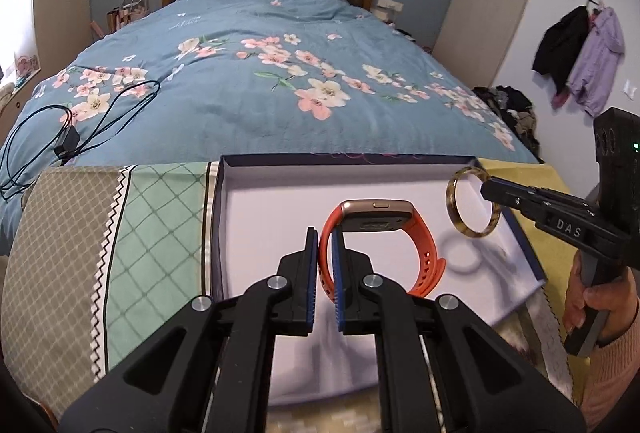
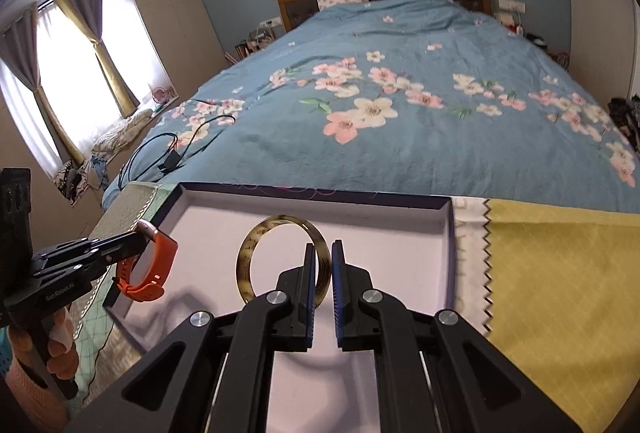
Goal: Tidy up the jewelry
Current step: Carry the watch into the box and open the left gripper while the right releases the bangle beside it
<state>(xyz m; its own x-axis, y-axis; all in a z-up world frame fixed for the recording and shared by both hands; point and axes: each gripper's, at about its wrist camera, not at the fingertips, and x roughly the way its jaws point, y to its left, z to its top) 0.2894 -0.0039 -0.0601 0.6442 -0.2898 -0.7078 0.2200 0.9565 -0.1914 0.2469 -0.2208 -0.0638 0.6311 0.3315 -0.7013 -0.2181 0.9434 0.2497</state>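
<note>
My left gripper (image 1: 325, 245) is shut on the strap of an orange smartwatch (image 1: 376, 221) and holds it above a shallow box with a pale inside (image 1: 256, 201). My right gripper (image 2: 324, 253) is shut on the rim of a tortoiseshell bangle (image 2: 256, 237) and holds it upright above the same box (image 2: 400, 233). In the left wrist view the bangle (image 1: 454, 209) hangs over the box's right side, held by the right gripper (image 1: 486, 189). In the right wrist view the watch (image 2: 160, 253) hangs over the box's left edge, held by the left gripper (image 2: 140, 239).
The box lies on patchwork cloth, green and grey (image 1: 120, 233) to its left and yellow (image 2: 560, 293) to its right. Behind it is a bed with a blue floral quilt (image 1: 280, 81) and a black cable with a charger (image 1: 68, 145). Clothes hang on the right wall (image 1: 580, 53).
</note>
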